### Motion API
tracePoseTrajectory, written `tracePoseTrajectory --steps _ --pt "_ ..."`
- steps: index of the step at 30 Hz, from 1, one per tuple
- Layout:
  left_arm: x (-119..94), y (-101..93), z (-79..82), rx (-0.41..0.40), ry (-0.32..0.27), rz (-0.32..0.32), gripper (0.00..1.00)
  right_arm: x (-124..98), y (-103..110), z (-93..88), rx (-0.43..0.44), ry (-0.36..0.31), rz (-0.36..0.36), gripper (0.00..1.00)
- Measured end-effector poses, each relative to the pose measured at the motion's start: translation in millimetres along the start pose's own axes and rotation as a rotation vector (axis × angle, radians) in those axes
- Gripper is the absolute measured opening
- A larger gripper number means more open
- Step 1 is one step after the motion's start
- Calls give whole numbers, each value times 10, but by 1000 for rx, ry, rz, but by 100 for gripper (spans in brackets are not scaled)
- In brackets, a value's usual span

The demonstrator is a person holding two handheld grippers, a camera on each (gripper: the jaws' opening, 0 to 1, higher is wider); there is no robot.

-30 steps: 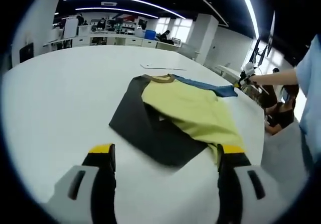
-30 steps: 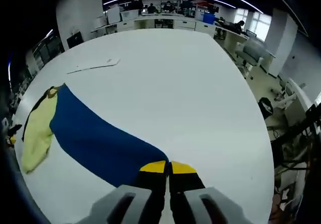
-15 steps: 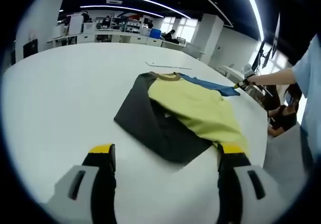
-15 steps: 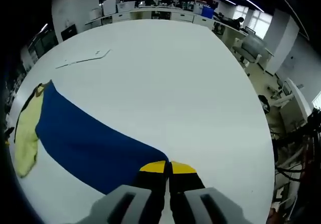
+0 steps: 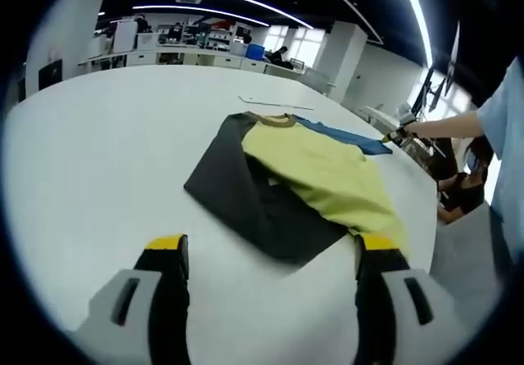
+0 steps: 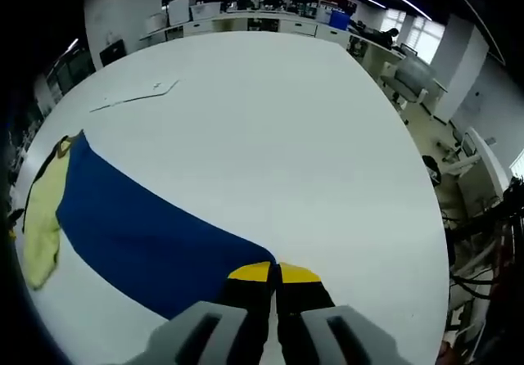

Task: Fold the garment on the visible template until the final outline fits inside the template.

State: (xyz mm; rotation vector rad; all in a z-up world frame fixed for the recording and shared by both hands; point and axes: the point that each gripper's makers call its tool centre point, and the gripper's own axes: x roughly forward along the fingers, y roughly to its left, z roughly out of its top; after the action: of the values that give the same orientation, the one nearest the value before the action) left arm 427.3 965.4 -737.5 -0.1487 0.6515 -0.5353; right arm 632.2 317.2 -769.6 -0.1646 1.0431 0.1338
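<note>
Here the big white surface carries everything, and it is round and wide. On it lies the shirt, well out in front of the left gripper. The shirt has a yellow middle, a dark grey sleeve folded in across it, and a blue sleeve stretched out long to the other side.

The right gripper has its jaws pinched tight on the end of that blue sleeve, low in the right gripper view. From there the sleeve runs away in a long band to the yellow body of the shirt. In the left gripper view you can see the same grip from far off, where a hand holds the sleeve tip at the far edge.

The left gripper has its jaws spread wide and holds nothing. It hangs above the bare surface, near the dark sleeve but not touching it.

A thin pale outline lies flat beyond the shirt's collar. It may be the template, but I cannot tell for sure.

I think the step now is folding in the blue sleeve. The dark one looks done. Next, the right gripper needs to carry the sleeve tip up and over the yellow part, lay it flat, then let go. The pull should be gentle, so the shirt does not slide.
</note>
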Motion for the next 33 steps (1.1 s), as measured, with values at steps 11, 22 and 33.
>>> tracePoseTrajectory --steps 11,22,33 --pt "-11 1 -33 -8 -3 -4 81 149 -293 69 -29 -19 -18 15" --pt "-14 -16 11 0 -17 -16 81 -383 581 -50 -93 -172 135 61" --pt "-31 -37 79 10 -37 -27 81 -787 1108 -66 -137 -266 279 96"
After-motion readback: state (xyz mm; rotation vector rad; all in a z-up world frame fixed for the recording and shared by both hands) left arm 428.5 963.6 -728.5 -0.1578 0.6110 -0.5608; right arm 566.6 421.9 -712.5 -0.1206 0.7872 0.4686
